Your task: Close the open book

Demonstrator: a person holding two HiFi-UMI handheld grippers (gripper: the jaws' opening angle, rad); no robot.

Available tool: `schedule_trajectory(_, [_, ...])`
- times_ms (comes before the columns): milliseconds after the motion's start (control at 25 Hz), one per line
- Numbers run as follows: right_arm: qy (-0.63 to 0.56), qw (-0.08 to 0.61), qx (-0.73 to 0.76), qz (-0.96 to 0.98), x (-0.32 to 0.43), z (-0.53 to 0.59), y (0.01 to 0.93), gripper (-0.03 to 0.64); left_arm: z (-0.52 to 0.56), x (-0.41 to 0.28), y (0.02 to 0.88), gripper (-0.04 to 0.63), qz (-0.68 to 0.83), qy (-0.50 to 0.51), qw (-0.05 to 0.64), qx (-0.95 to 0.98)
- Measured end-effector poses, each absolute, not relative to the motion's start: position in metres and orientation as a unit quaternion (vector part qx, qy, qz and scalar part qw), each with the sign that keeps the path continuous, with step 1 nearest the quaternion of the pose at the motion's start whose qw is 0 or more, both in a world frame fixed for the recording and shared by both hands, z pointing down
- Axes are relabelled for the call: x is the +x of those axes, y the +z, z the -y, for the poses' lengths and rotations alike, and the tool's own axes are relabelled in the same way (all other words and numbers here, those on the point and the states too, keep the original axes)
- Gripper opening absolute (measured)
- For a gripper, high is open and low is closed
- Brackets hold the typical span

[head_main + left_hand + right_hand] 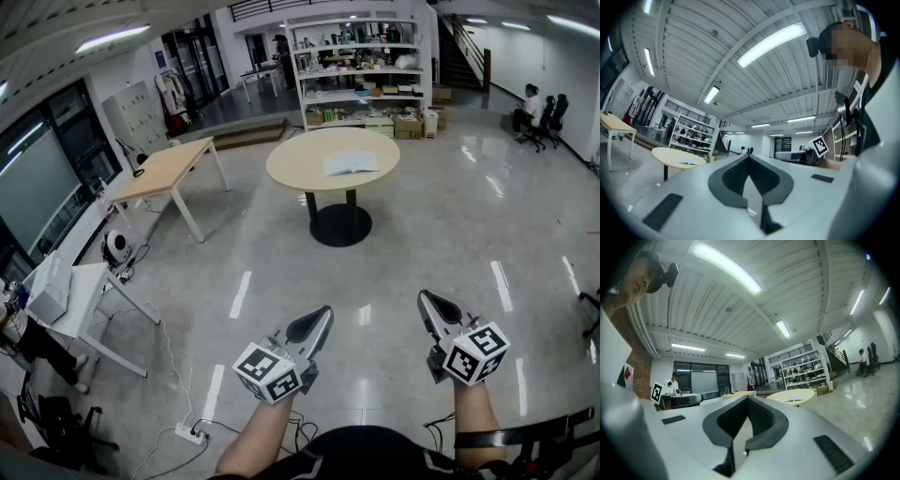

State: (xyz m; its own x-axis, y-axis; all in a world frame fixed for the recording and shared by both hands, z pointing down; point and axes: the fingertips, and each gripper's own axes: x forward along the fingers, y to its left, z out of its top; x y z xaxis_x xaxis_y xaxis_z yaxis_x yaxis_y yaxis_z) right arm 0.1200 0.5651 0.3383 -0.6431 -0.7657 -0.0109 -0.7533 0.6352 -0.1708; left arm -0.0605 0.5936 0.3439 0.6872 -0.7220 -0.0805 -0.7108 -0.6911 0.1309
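The open book (351, 164) lies flat on a round beige table (309, 167) far ahead, across the glossy floor. It shows small in the left gripper view as the book (687, 161) and in the right gripper view as the book (797, 399). My left gripper (320, 318) and right gripper (427, 303) are held level near my body, well short of the table. Both have their jaws pressed together with nothing between them. The left gripper's tip (749, 157) and the right gripper's tip (748, 399) each point toward the table.
A rectangular wooden table (171, 169) stands to the left, and a white desk (82, 291) is nearer left. Stocked shelves (361, 70) lie behind the round table. A person (530, 106) sits at the far right. A power strip (188, 433) with cables lies on the floor.
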Motion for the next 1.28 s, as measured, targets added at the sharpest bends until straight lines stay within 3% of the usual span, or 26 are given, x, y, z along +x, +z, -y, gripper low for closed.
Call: schedule_trajectory(1280, [-0.078,0.057,-0.421,-0.902,0.096,-0.565,0.338,0.000,-0.595,-0.081,0.351,-0.003,0.379,-0.064,0.052,0.922])
